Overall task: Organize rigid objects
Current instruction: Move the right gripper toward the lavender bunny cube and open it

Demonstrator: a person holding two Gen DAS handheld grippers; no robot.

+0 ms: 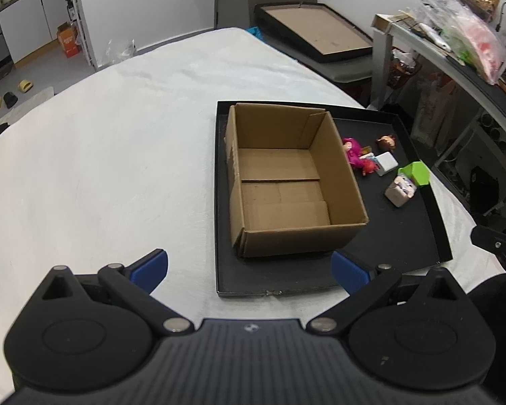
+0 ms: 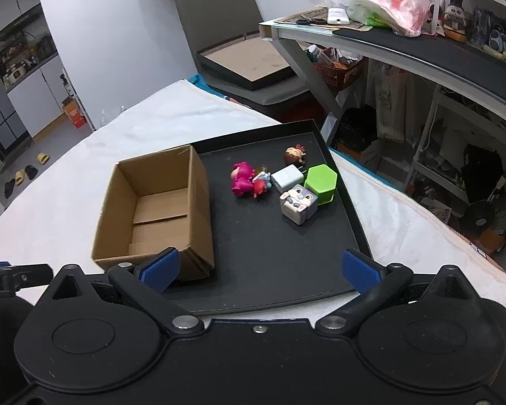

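Both grippers are hanging spread wide and empty at the bottom of their frames: the left gripper (image 1: 249, 270) is facing the near edge of the black tray (image 1: 418, 233), and the right gripper (image 2: 259, 268) is hovering over that tray's near rim, probably poised to choose a first toy.

Just beyond, the open cardboard box (image 2: 158, 209) is sitting on the tray's left part, empty, likely waiting as the bin for the loose pieces.

Farther in, toward frame centre in the right wrist view, the toys are lying clustered on the tray floor beside the box: a grey rabbit-faced cube (image 2: 298, 204) nearest, touching a green hexagonal block (image 2: 320, 182), then a white plug-in charger (image 2: 286, 177), a magenta figurine (image 2: 243, 179) tangled with a small red one, and a brown-haired doll head (image 2: 295, 155) farthest, a little apart.

All are looking small, hard and glossy.
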